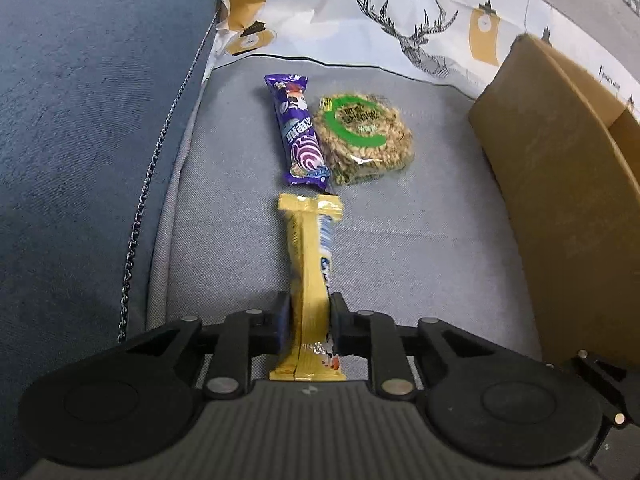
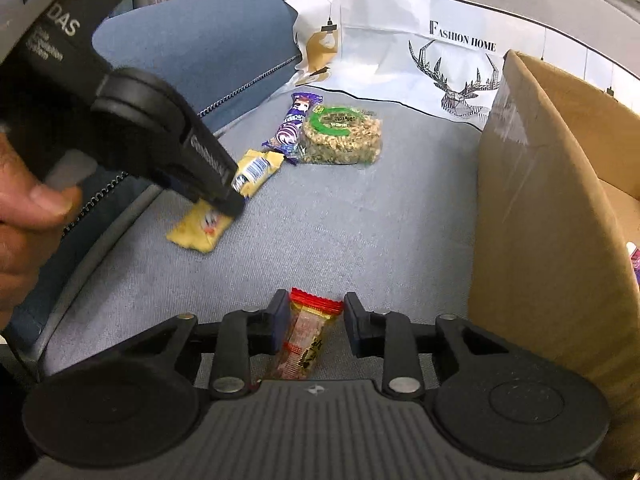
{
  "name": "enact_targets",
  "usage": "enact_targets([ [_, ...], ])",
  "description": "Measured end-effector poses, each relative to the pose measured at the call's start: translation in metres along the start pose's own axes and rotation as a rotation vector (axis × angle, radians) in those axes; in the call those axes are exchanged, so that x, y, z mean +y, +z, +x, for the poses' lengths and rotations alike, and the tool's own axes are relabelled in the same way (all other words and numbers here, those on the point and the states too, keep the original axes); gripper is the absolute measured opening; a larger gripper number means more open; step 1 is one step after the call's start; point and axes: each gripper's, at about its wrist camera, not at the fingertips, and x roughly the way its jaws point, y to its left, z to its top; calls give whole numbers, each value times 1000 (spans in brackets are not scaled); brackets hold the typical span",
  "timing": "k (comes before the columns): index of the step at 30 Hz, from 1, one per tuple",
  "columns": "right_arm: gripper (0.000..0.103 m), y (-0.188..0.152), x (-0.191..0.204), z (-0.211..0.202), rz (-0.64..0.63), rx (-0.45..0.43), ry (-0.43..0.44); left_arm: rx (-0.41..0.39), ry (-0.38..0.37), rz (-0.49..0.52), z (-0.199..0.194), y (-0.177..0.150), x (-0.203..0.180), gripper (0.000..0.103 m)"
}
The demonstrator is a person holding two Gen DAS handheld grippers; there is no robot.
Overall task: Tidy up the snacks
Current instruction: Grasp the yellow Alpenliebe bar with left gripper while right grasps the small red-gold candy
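Observation:
My left gripper (image 1: 310,320) is shut on a long yellow snack bar (image 1: 310,256) that lies on the grey cushion; it also shows in the right wrist view (image 2: 224,196), clamped across the yellow bar (image 2: 202,230). Beyond it lie a purple snack bar (image 1: 298,128) and a round green-labelled rice cake pack (image 1: 364,136), side by side. My right gripper (image 2: 316,320) is open, its jaws on either side of a red-ended clear snack packet (image 2: 306,340) without touching it.
A brown cardboard box (image 2: 532,216) stands at the right, also in the left wrist view (image 1: 560,184). A white deer-print pillow (image 1: 400,12) is behind the snacks. A blue sofa armrest (image 1: 80,120) is at the left.

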Motion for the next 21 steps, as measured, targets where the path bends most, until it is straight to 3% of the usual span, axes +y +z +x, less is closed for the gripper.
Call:
enact_targets([
  [3, 32, -1, -1, 5, 9, 38, 2, -8, 2, -5, 0, 1, 0, 25],
  [13, 32, -1, 0, 6, -7, 35, -1, -8, 35, 0, 5, 5, -8, 26],
  [17, 31, -1, 1, 3, -8, 14, -1, -20, 35, 7, 3, 5, -8, 18],
  [21, 31, 2, 1, -4, 0, -41, 1, -31, 26, -23, 0, 5, -2, 18],
])
